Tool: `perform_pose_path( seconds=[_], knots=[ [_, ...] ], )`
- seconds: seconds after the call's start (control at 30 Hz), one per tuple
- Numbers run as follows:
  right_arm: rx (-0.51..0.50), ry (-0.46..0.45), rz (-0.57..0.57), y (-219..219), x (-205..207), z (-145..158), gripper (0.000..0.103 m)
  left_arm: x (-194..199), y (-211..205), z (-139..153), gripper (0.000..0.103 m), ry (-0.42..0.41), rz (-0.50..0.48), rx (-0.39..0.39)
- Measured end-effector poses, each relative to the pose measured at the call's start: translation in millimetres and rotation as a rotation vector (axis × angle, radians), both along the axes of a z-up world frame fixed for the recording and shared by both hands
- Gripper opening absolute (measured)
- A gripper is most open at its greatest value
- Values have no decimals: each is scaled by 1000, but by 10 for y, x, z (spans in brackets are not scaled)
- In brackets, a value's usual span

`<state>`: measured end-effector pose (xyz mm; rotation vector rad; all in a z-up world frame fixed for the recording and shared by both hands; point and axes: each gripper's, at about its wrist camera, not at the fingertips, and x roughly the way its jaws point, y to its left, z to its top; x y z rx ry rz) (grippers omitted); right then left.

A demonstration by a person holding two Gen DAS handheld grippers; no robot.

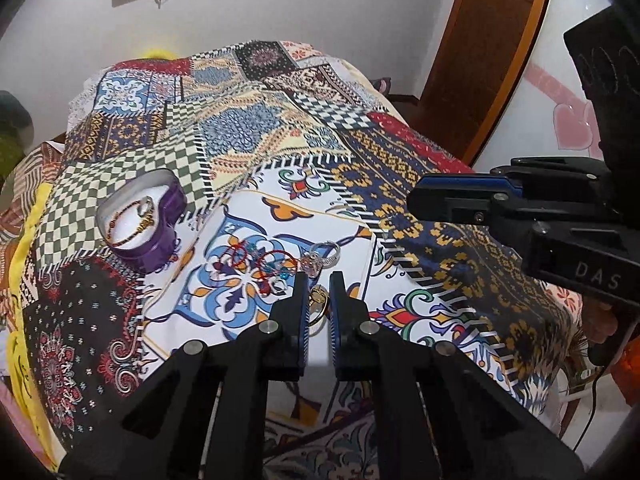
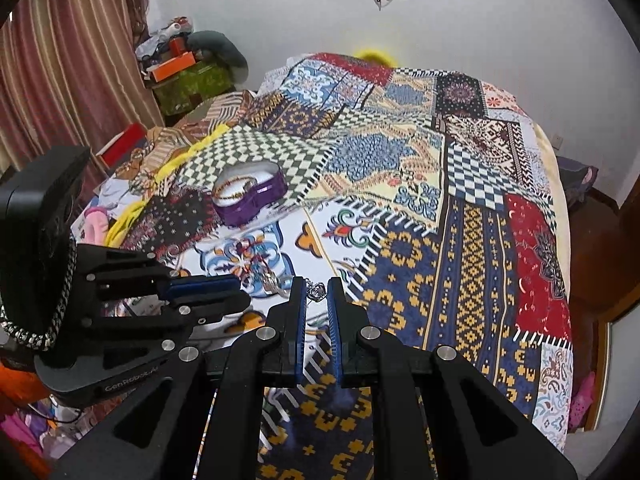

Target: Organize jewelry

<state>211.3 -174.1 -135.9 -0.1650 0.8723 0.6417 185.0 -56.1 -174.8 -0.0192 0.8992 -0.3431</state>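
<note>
A: Fingers first. What does my left gripper (image 1: 319, 286) hold?

B: A gold ring (image 1: 319, 298) sits between its blue pads, near the tips. The jaws stand narrow, closing on it; the ring rests low against the patchwork bedspread (image 1: 248, 128).

A: And my right gripper (image 2: 318, 290)?

B: Its jaws are equally narrow. A small silver heart pendant (image 2: 318, 291) on a thin chain lies between the fingertips. Whether the pads actually pinch it, I cannot tell.

A: Where is the remaining jewelry?

B: Just ahead of my left fingertips: a silver ring (image 1: 327, 254), with red hoop earrings (image 1: 256, 260) and blue beads tangled beside it on the white floral patch.

A: The box?

B: A purple heart-shaped box (image 1: 146, 220), open, stands farther back to the left on the green checked patch. On its white lining lie a red-and-gold beaded bracelet (image 1: 128, 226) and a ring, too small to describe further.

A: How do my two grippers lie?

B: Near each other, each seen from the side by the other's camera.
</note>
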Motion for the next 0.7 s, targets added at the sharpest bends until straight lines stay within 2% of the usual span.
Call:
perform_pose_path(
  seconds=[0.33,0.7],
  knots=[
    [28,-33,11,164,57,170,9,-45,299,352,8,-88,63,-19],
    [72,-89,59,543,196,414,9,22,683,574,8,-160,147,-18]
  ],
)
